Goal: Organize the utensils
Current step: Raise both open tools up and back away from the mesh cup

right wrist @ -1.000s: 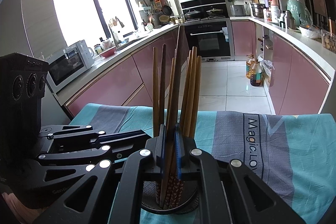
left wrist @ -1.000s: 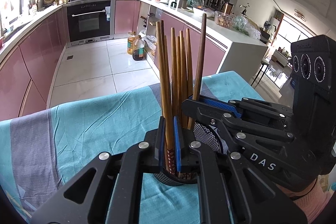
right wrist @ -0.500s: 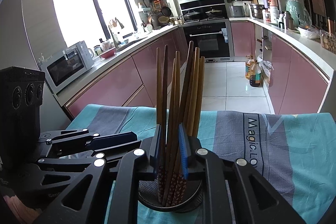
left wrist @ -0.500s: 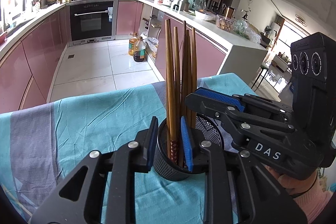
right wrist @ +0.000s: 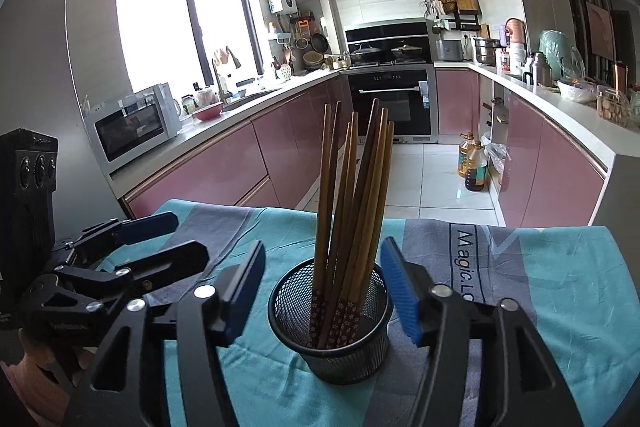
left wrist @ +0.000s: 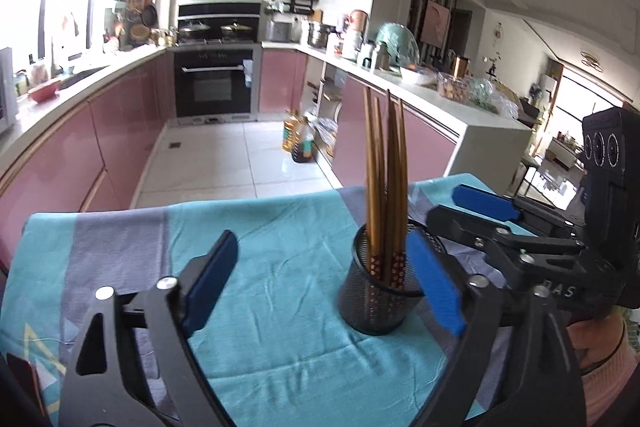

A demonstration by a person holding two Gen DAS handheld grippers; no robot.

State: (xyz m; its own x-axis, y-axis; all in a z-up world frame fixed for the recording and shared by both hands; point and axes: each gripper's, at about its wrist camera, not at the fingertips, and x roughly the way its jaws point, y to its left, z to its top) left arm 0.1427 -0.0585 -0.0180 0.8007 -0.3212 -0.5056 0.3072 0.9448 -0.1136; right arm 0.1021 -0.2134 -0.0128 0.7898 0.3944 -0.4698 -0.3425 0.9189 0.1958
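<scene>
Your chopsticks (right wrist: pixel 352 227) stand bunched in the mesh cup (right wrist: pixel 332 343) on the cloth (right wrist: pixel 560 287), both grippers (left wrist: pixel 320 287) (right wrist: pixel 324 287) have just been opening, empty, so little looks left.

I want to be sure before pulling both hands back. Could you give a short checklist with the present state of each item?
1. Chopsticks all inside mesh holder: ok.
2. Holder upright on tablecloth: ok.
3. Left gripper jaws have just been opening, nothing between them: ok.
4. Right gripper jaws have just been opening; holder between them, pads not pressing: ok.
5. Loose chopsticks elsewhere on the cloth: cannot tell.
</scene>
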